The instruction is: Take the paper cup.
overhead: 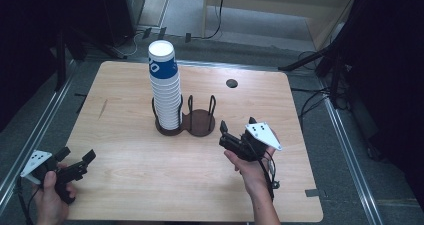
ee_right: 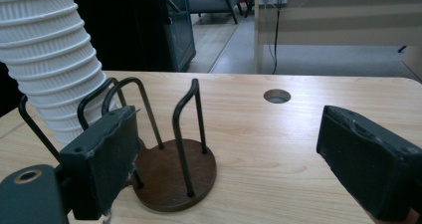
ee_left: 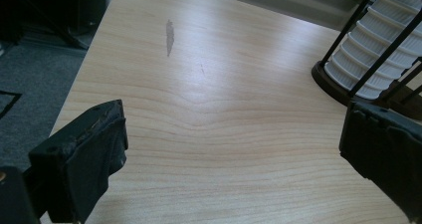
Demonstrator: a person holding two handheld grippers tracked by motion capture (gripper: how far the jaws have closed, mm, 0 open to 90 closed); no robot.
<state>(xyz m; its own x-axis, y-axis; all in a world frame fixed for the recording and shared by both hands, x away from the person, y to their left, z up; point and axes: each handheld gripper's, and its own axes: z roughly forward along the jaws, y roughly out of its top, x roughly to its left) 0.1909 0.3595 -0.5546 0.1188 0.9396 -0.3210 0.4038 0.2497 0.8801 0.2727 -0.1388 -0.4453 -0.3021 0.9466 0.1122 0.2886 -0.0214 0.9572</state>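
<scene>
My right gripper [overhead: 239, 126] hangs released over the bench [overhead: 130, 185], nothing between its pads, just in front of the cup holder's [overhead: 200, 122] empty ring. The stack of paper cups [overhead: 166, 87] stands in the other ring, up and to the left from this gripper, its long axis upright with a slight lean (a blue-printed cup sits on top). My left gripper [overhead: 75, 161] is released too, resting low at the near left corner, well apart from the stack. I judge the right hand nearer, so reaching the stack falls to it.
</scene>
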